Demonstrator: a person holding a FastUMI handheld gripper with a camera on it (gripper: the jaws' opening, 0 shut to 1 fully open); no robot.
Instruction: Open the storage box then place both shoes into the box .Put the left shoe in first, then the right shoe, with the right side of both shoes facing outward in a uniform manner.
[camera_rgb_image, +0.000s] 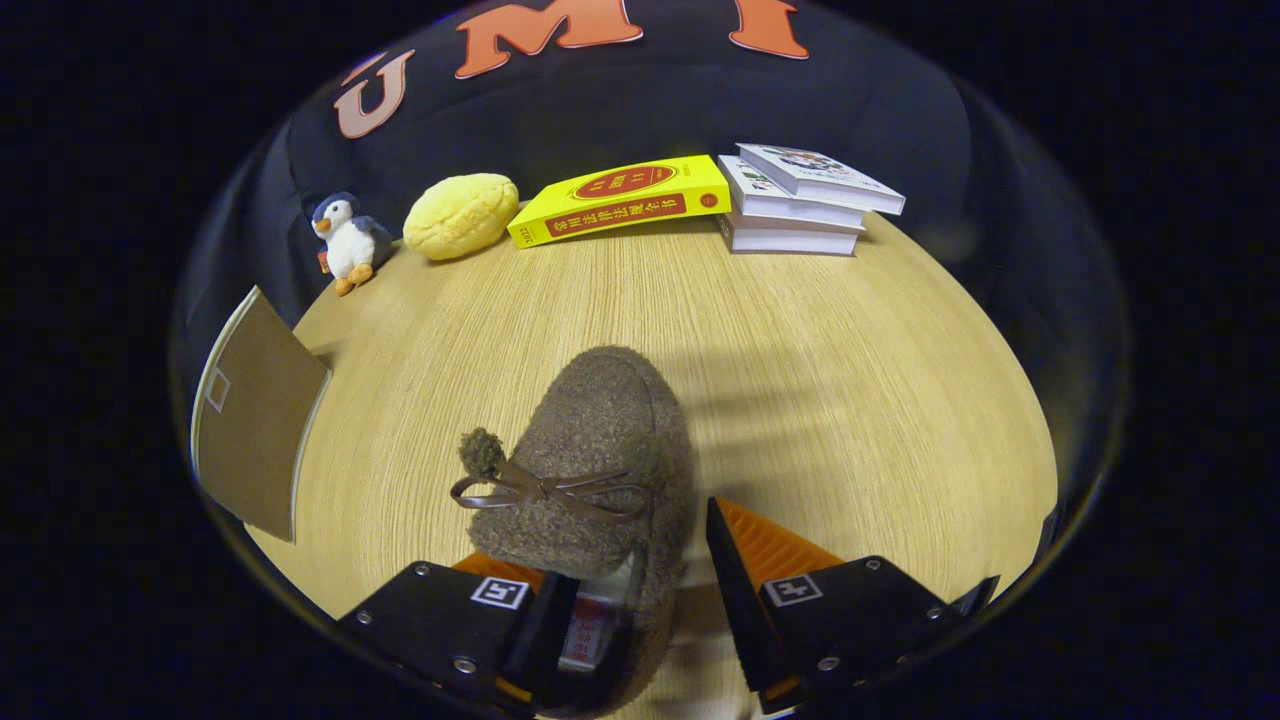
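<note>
Wooden tabletop (820, 380) is seen beneath a fuzzy brown slipper (590, 470) (bow on top), lying between the gripper (650, 560) fingers, which are spread wide, not clamped.

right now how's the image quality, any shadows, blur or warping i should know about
Gripper view: fisheye warp bows the table edges and tilts the stacked books; light is even, no glare; soft shadow bands fall on the wood beside the shoe; the shoe's heel blurs close between the open fingers; the penguin toy looks fairly sharp.
</note>
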